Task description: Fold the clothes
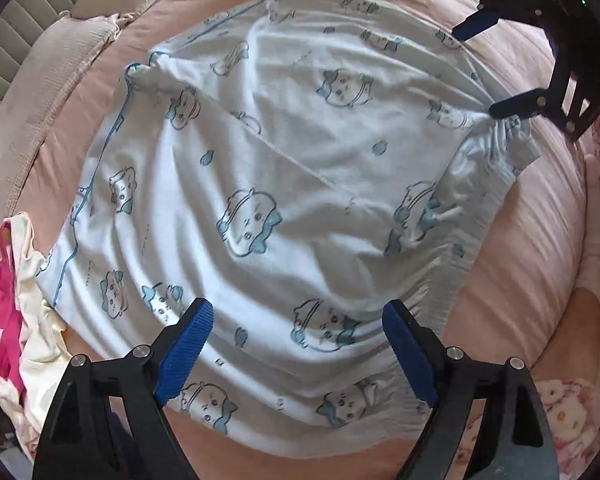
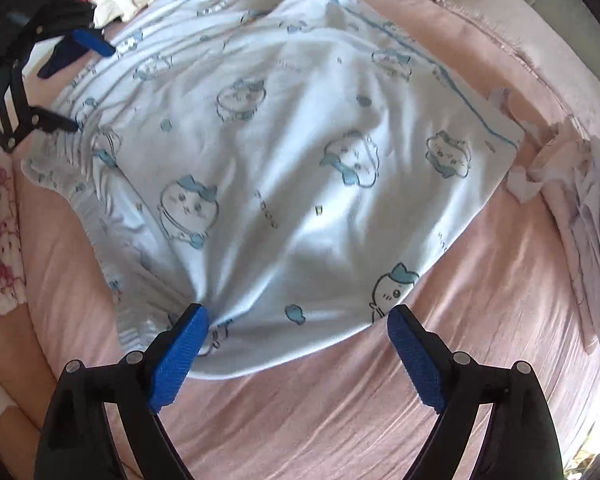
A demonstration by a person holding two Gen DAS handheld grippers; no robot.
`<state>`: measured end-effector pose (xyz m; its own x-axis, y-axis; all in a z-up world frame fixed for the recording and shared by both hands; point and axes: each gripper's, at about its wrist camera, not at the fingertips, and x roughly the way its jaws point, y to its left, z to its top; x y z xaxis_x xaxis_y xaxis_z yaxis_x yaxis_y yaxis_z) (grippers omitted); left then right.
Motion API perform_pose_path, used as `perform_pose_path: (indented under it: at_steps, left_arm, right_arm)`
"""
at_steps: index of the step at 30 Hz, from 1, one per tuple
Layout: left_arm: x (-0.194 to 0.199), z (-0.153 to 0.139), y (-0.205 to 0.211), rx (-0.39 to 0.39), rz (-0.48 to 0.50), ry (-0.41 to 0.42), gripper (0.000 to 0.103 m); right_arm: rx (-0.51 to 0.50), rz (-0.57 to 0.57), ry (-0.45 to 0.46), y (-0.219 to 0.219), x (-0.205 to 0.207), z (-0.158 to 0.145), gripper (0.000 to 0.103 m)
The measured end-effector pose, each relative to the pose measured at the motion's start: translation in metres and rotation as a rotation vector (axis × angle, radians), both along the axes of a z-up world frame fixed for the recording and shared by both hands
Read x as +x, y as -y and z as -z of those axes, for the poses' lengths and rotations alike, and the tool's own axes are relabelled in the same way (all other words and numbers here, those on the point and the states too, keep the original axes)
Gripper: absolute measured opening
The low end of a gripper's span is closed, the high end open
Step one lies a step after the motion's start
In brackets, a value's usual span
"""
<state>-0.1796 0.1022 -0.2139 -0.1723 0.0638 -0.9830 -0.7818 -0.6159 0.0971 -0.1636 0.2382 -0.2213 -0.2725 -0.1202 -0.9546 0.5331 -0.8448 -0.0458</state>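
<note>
Left gripper (image 1: pixel 298 344) — jaws wide, over the near hem of the pale blue printed garment (image 1: pixel 268 184), which lies spread on the pink bed (image 2: pixel 380 420). Long axis unclear. Right gripper (image 2: pixel 298 350) — jaws wide, gathered waistband corner (image 2: pixel 212 328) touching its left finger; grip undecided. Pink-and-cream clothes (image 1: pixel 8 300) far left, cut off.

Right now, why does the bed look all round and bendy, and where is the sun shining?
Left wrist view: the fisheye lens bulges the pink bed into a curve, edges dark. Right wrist view: sunlight falls across the blue cartoon garment, its wrinkles cast soft shadows, and the print looks slightly blurred.
</note>
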Motion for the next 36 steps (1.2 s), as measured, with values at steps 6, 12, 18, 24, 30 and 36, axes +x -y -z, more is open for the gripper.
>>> perform_pose_path:
  at_steps: [6, 12, 18, 24, 30, 36]
  left_arm:
    - [0.015, 0.022, -0.002, -0.139, 0.020, 0.046, 0.088]
    - [0.038, 0.005, 0.007, -0.176, 0.070, 0.035, 0.087]
    - [-0.007, 0.020, 0.002, -0.095, -0.144, 0.056, 0.088]
    - [-0.006, 0.039, 0.029, -0.186, -0.104, 0.161, 0.090]
    - [-0.020, 0.005, 0.047, -0.063, -0.121, 0.046, 0.089]
    - [-0.061, 0.006, 0.028, 0.160, -0.214, -0.028, 0.089]
  right_arm:
    - [0.231, -0.154, -0.072, 0.038, 0.030, 0.013, 0.092]
    - [0.170, -0.066, 0.133, -0.009, 0.042, 0.000, 0.092]
    - [-0.106, 0.105, -0.104, -0.013, 0.009, -0.053, 0.093]
    - [0.151, -0.028, 0.063, -0.008, 0.008, 0.003, 0.095]
    - [0.153, 0.053, 0.137, -0.066, 0.010, -0.014, 0.096]
    - [0.032, 0.130, -0.030, -0.068, -0.017, -0.039, 0.098]
